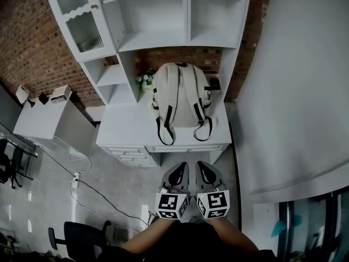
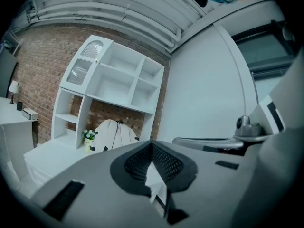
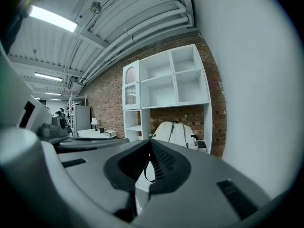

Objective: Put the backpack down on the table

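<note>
Both pairs of jaws clenched, nothing between them. Left gripper [image 1: 179, 166] and right gripper [image 1: 203, 165] are side by side, nearly touching, about level, tips toward 12 o'clock. Forearms [image 1: 163, 234] converge at 6 o'clock. Backpack [image 1: 180, 94] stands upright on the table [image 1: 125, 129] at 12 o'clock, well apart from the grippers, straps facing them, below the shelf unit [image 1: 158, 15].

Backpack [image 1: 180, 94] upright on counter [image 1: 122, 127], against wall [image 1: 163, 56] below shelf unit [image 1: 158, 15]; flower pot [image 1: 144, 82] just left of it. Left gripper [image 1: 180, 167] beside right gripper [image 1: 202, 166], well before counter.
</note>
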A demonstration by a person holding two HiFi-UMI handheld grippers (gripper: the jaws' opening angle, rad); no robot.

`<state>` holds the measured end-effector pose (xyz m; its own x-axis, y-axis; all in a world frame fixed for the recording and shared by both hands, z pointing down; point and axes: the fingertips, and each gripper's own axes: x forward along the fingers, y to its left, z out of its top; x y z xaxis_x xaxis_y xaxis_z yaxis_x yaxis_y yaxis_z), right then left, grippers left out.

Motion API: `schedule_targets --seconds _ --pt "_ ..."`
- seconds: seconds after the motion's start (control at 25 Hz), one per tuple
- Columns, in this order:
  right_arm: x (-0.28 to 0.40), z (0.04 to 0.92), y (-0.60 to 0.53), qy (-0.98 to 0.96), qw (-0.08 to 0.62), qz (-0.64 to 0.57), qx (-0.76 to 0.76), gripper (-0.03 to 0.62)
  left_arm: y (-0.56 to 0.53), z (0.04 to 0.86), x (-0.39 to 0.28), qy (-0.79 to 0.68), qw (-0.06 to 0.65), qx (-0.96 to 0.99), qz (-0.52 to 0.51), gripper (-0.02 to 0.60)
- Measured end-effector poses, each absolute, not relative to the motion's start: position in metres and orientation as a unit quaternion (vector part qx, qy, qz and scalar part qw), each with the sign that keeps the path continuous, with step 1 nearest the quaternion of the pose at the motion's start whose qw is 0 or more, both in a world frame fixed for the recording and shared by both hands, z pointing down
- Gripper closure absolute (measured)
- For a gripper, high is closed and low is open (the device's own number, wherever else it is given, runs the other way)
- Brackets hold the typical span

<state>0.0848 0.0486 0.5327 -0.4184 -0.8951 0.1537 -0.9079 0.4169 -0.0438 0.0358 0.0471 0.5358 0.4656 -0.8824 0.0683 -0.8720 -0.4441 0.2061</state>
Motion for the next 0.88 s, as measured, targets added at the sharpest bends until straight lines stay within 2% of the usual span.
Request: schedule_targets --seconds 0.36,0.88 --pt "0.097 0.535 0.077 -0.837 0.060 0.041 0.542 0.576 0.080 0.530 0.047 -0.530 0.048 0.846 -0.017 0.565" --pt "0.083 0.540 0.081 -0.838 0.080 0.010 0.540 0.576 0.082 0.535 0.033 -0.552 0.027 0.833 0.009 0.565"
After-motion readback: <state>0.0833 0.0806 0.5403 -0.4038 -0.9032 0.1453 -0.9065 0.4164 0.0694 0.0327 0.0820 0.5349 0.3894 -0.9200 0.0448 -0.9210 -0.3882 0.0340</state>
